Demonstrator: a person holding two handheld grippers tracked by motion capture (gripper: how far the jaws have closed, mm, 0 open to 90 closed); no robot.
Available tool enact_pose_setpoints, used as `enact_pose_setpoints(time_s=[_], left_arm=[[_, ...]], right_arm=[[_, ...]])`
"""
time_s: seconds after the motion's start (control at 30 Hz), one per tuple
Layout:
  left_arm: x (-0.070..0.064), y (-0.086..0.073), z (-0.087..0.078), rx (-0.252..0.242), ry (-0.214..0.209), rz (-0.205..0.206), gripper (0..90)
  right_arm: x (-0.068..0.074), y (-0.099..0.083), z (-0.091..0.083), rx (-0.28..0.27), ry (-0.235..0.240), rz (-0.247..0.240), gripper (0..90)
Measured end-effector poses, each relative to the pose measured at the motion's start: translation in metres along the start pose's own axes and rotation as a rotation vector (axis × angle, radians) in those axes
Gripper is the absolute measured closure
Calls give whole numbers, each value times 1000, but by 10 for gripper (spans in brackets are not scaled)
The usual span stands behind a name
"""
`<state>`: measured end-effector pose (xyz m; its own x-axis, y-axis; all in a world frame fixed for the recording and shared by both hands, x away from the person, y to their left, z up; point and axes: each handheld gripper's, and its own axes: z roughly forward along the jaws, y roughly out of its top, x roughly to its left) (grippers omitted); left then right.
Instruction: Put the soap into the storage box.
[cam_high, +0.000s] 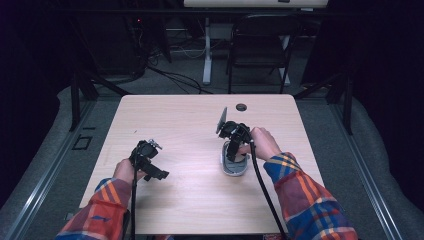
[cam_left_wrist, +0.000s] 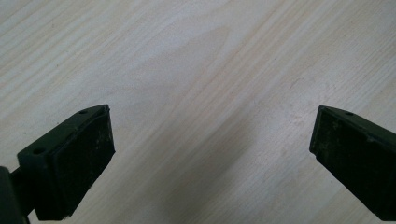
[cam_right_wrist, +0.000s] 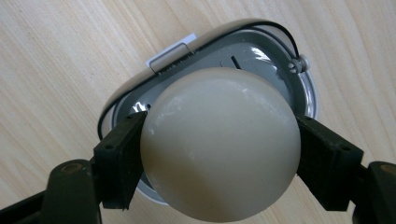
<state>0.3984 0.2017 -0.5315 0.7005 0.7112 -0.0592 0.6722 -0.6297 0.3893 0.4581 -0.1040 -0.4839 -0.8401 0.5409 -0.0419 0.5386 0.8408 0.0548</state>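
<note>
My right gripper (cam_right_wrist: 219, 156) is shut on a smooth cream ball (cam_right_wrist: 219, 144), with one black pad on each side of it. Directly under the ball lies a grey oval shell (cam_right_wrist: 261, 51) with a black cord along its rim and a white tab at its edge. In the high view the right gripper (cam_high: 233, 147) points down over this shell (cam_high: 235, 169) at the table's right middle. My left gripper (cam_left_wrist: 212, 154) is open over bare wood with nothing between its jaws. It hovers at the front left (cam_high: 156, 172).
The light wooden table (cam_high: 190, 115) has a black round grommet hole (cam_high: 241, 107) near its far edge. A black folding chair (cam_high: 260, 45) and a white desk leg (cam_high: 207, 55) stand beyond the table. Dark floor and metal rails surround it.
</note>
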Motion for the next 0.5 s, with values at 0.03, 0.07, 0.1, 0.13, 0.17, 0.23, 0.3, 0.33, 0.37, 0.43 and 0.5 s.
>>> enact_pose_setpoints(time_s=[0.03,0.07,0.1,0.13,0.17,0.23,0.3,0.33,0.37,0.43,0.5], left_arm=[[0,0,0,0,0,0,0],[0,0,0,0,0,0,0],[0,0,0,-1,-1,1,0],[0,0,0,-1,-2,0,0],[0,0,0,-1,-1,0,0],[0,0,0,1,0,1,0],[0,0,0,0,-1,0,0],[0,0,0,-1,-2,0,0],[0,0,0,-1,-3,-3,0],[0,0,0,0,0,1,0],[0,0,0,-1,-1,1,0]], right_arm=[[0,0,1,-1,2,1,239],[0,0,2,-2,4,1,239],[0,0,4,-3,6,2,239],[0,0,4,1,4,1,239],[0,1,6,2,2,2,239],[-1,1,8,7,1,1,240],[-1,2,11,7,2,9,239],[-1,2,11,11,-1,6,239],[-1,2,12,19,1,2,239],[-1,3,14,20,-4,4,239],[-1,3,16,24,0,5,239]])
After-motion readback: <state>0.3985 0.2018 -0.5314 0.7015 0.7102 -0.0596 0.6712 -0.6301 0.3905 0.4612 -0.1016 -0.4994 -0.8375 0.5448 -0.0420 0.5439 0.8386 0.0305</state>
